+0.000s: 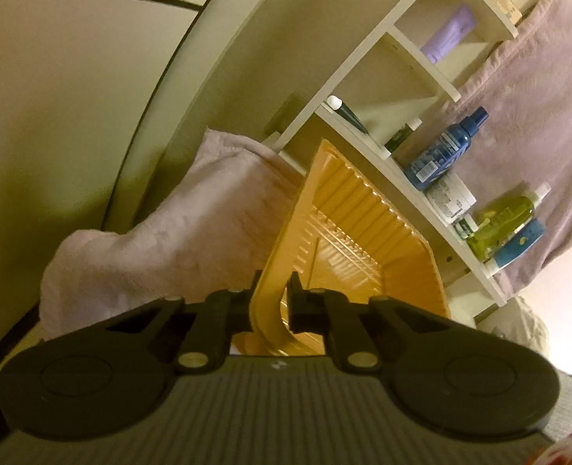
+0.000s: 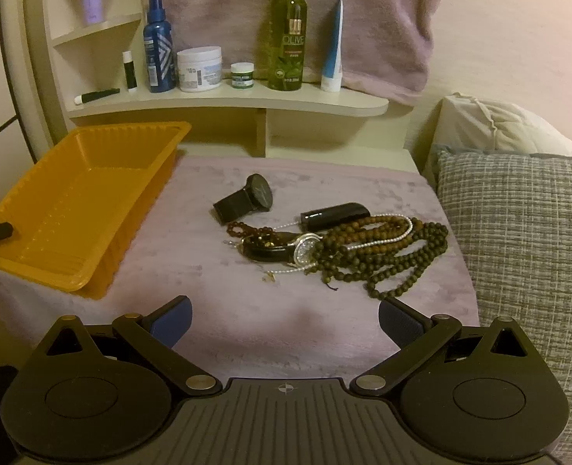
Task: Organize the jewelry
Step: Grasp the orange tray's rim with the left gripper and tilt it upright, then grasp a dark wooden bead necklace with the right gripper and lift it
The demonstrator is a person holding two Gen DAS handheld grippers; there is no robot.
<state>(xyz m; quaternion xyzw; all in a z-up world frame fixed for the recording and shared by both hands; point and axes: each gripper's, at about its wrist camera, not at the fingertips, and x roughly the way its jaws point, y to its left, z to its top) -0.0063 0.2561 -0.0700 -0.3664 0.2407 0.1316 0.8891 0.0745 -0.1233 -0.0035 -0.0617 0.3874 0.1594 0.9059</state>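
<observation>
Left hand-held gripper (image 1: 272,302) clamps one orange tray (image 1: 348,232); right hand-held gripper (image 2: 285,319) gapes above two watches (image 2: 247,197).

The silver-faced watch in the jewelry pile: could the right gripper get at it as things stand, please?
Probably yes: the right gripper is open, and only bare cloth lies before the watch, though beads tangle around it.

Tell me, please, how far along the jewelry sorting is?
Nothing is sorted: the orange ribbed plastic tray is empty. In hand: the left claw grips its rim; the right claw hovers open. Left: the black watch, silver-faced watch and brown bead strands.
</observation>
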